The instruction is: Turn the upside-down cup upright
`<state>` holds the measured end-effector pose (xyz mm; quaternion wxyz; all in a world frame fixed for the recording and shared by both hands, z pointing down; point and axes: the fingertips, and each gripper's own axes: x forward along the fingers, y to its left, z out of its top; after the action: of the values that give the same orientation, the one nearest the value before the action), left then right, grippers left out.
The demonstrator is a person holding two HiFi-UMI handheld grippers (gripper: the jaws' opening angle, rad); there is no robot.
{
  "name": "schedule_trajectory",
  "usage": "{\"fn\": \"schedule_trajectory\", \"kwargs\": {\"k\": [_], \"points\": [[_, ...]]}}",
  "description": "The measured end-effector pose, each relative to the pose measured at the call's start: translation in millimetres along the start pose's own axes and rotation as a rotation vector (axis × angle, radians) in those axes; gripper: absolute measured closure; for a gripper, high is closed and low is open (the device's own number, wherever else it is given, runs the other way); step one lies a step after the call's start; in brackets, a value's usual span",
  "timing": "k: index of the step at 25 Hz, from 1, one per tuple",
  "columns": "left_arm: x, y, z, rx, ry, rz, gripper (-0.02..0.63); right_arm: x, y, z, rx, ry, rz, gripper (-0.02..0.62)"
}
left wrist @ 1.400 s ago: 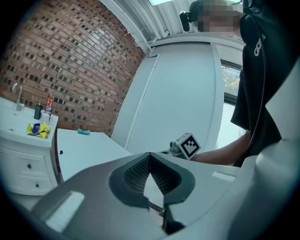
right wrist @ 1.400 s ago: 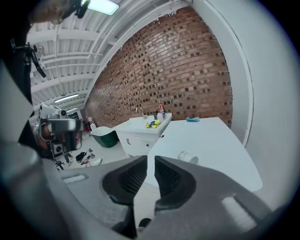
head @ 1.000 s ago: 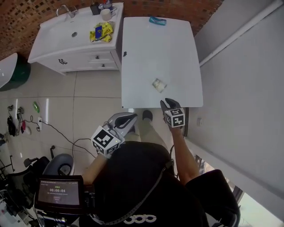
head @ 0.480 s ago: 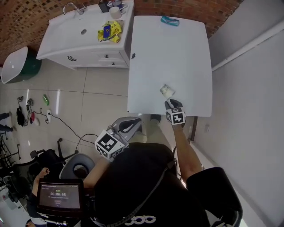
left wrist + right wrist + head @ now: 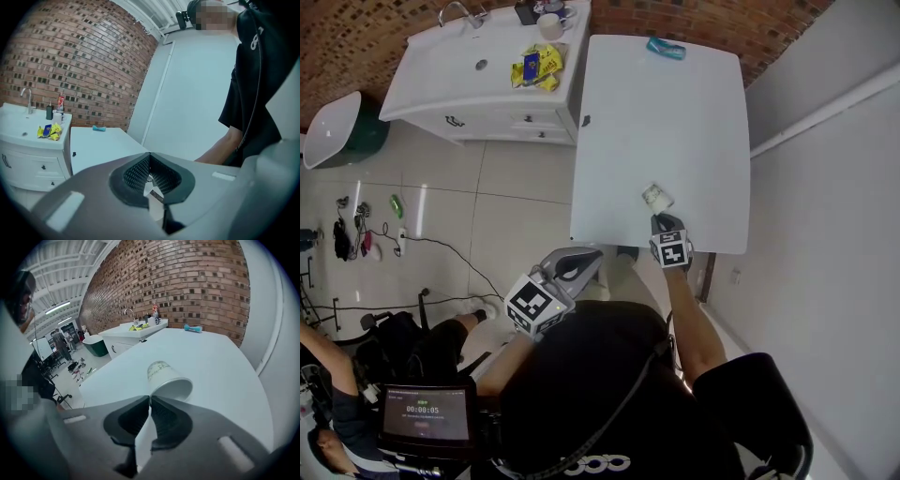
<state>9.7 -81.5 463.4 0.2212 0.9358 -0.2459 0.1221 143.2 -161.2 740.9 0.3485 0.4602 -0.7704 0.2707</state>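
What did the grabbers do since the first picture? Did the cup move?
The right gripper reached forward past the table edge to the cup, and its jaws are closing on the rim. The cup now leans, its mouth partly showing. The left gripper stayed low beside the person, off the table, holding nothing.

Screen [image 5: 424,411], nearer us than the white table [image 5: 675,122] and well to its left: we read 00:00:05; the line beneath is too small.
Cup [image 5: 656,197], by the table's near edge: we see a faint printed band, illegible.
Yellow packets [image 5: 534,67], left of the table's far end: print too small for us to read.
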Motion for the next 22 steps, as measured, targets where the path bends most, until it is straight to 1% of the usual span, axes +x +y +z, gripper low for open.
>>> {"fn": "schedule_trajectory", "kwargs": {"k": [3, 5, 8, 17, 22], "points": [[0, 1, 1, 0.003, -0.011, -0.001, 0.591, -9, 0, 4, -0.051, 0.014, -0.015, 0.589], [-1, 0, 1, 0.004, -0.018, -0.003, 0.591, -15, -2, 3, -0.115, 0.039, -0.033, 0.589], [0, -2, 1, 0.004, -0.034, -0.011, 0.591, -27, -8, -1, -0.23, 0.104, -0.074, 0.589], [-3, -7, 1, -0.011, -0.098, -0.031, 0.592, -59, -30, -23, -0.652, 0.367, -0.196, 0.589], [-8, -5, -3, -0.021, -0.118, -0.027, 0.591, -62, -48, -45, -0.913, 0.576, -0.256, 0.589]]}}
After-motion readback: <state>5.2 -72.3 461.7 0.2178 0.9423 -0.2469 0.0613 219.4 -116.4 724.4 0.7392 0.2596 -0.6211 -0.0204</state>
